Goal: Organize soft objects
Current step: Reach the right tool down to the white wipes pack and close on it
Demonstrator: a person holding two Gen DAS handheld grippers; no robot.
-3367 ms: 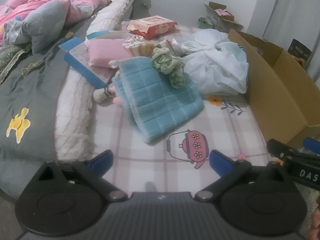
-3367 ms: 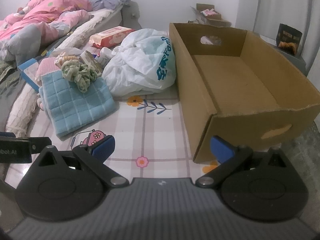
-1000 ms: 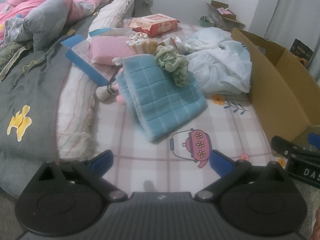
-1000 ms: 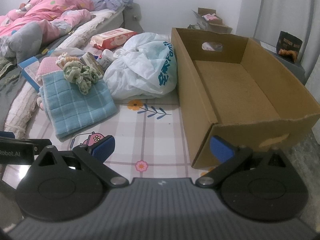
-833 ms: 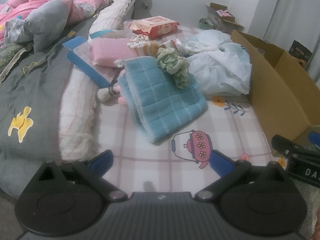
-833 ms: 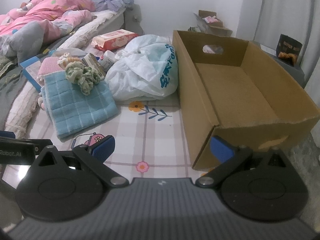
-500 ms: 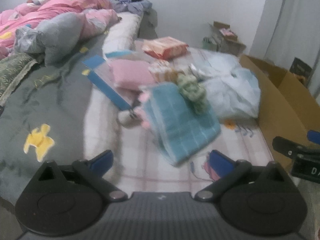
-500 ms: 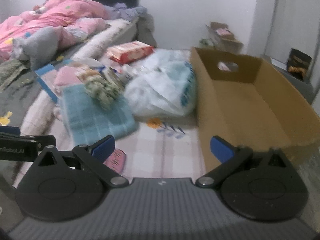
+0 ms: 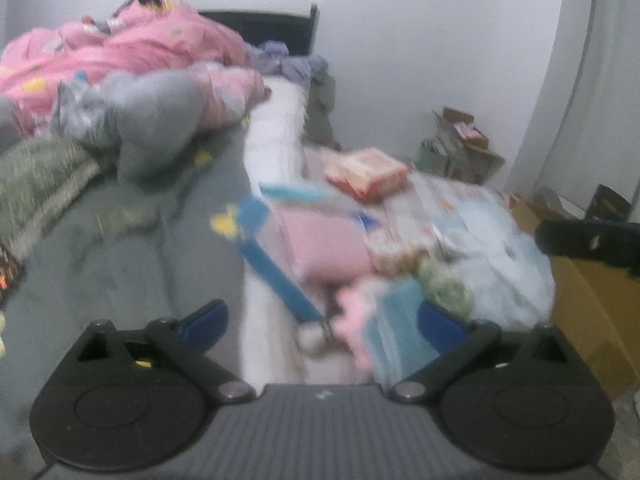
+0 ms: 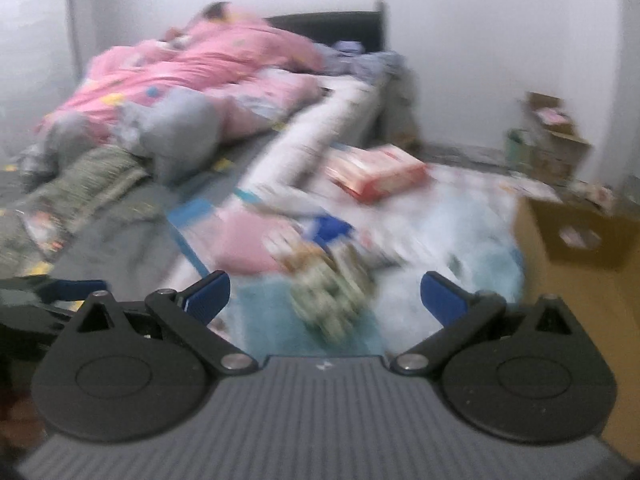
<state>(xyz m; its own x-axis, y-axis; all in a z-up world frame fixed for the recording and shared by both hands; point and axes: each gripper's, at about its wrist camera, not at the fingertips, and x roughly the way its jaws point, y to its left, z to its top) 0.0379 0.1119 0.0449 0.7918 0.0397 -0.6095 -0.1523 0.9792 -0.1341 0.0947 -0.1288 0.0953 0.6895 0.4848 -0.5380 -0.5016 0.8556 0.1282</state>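
lying between right gripper (image 10: 324,294) fingers: green scrunchie (image 10: 330,292)

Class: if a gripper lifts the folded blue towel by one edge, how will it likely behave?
The blue towel looks like soft folded cloth, so it would probably droop and unfold. The green scrunchies lying on it may slide off. It seems light for its size.

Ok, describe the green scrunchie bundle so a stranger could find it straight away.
Start at the cardboard box on the right, then the white plastic bag beside it. Left of the bag lies a folded blue towel; the green scrunchie bundle sits on its far corner, the only pale green, ruffled, lumpy thing among flat items.
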